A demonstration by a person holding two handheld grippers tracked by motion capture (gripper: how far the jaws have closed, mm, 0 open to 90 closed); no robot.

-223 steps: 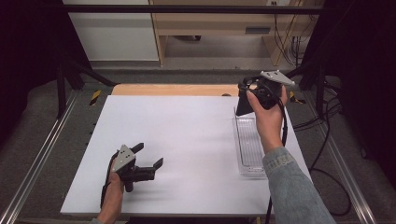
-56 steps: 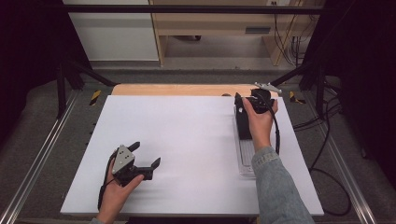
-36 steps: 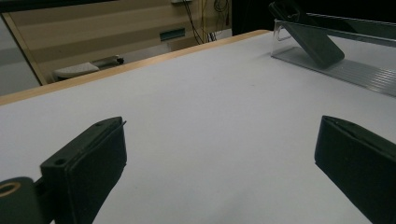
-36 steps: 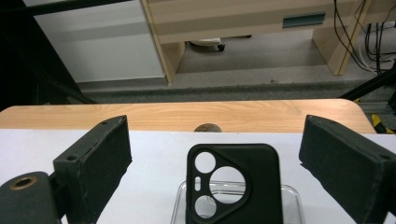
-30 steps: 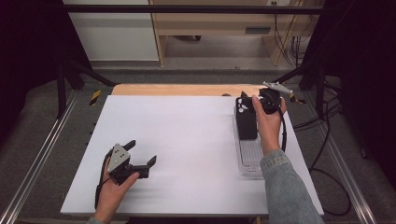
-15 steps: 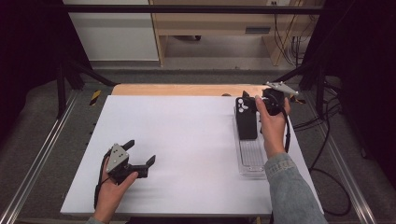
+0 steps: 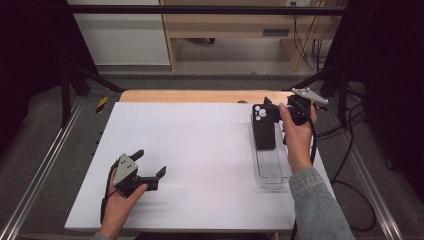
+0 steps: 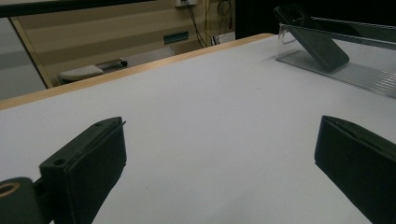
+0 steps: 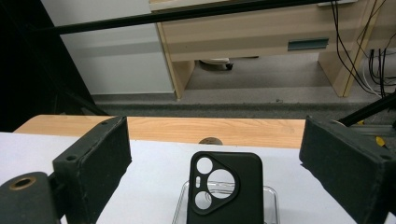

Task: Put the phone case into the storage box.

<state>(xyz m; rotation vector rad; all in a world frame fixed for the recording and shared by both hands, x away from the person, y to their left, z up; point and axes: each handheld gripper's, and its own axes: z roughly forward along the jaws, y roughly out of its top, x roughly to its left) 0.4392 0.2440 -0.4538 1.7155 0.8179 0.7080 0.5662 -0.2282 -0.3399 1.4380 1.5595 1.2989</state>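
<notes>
High view: white tabletop (image 7: 200, 150) with a wooden strip along its far edge, grey floor and a pale wooden desk beyond, dark frame rails at the sides. Clear tray (image 7: 270, 167) sits at the tabletop's right side; the black phone case (image 7: 263, 127) lies in the tray's far end, camera cutout away from me. My right gripper (image 7: 280, 111) is at the tray's far end, just right of the case, jaws apart. My left gripper (image 7: 150, 165) rests well left of the tray, jaws apart.

Left gripper view: jaws wide apart over bare tabletop; the case (image 8: 317, 42) leans in the tray (image 8: 345, 70).

Right gripper view: jaws spread, the case (image 9: 224, 191) between and beyond them, unclamped.

Versus 0.5 s ago: right gripper barely shifted, case unmoved.
</notes>
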